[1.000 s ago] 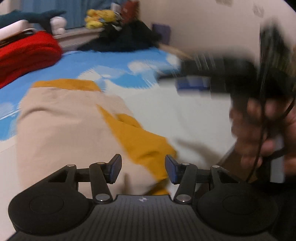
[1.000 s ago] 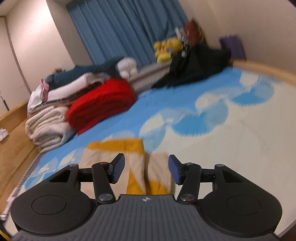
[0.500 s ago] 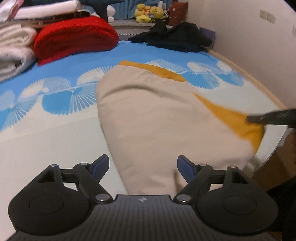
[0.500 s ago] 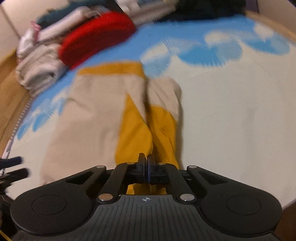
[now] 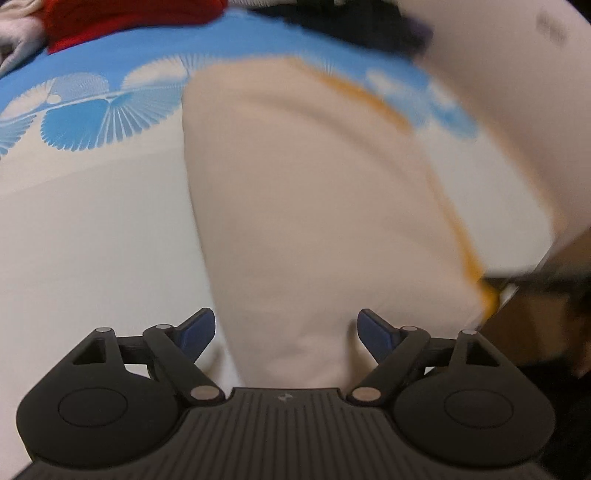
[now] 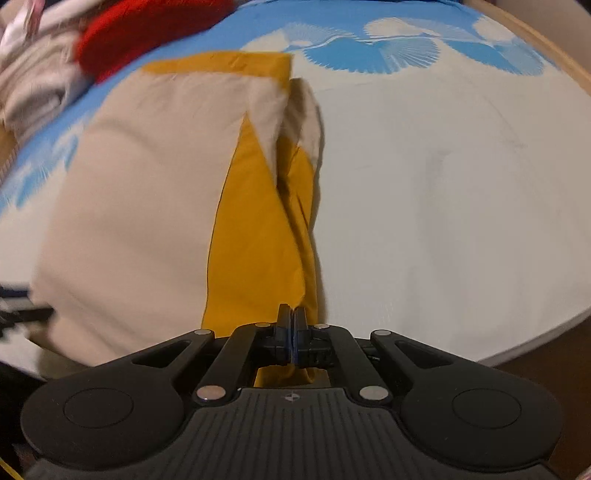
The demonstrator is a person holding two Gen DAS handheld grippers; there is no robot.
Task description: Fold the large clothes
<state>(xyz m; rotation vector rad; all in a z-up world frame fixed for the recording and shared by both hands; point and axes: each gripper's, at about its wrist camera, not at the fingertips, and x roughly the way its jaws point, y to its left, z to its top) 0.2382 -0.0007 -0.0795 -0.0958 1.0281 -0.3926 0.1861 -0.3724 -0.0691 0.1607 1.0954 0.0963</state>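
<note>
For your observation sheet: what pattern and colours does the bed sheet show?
White fan-like shapes on blue, plain white nearer the camera; the bed sheet shows sharpest in the right wrist view.

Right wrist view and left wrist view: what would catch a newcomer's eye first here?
The beige and mustard garment spread across the blue-patterned bedsheet dominates. The right gripper is shut on its mustard edge at the near side; the left gripper is opening over the beige corner.

Beige garment (image 6: pixel 140 192) with mustard-yellow panels, folded, flat on bed, near front edge.

One beige-and-mustard garment (image 6: pixel 140 206), two claws (left (image 5: pixel 284 330), right (image 6: pixel 291 325)), one red blanket (image 6: pixel 147 33).
</note>
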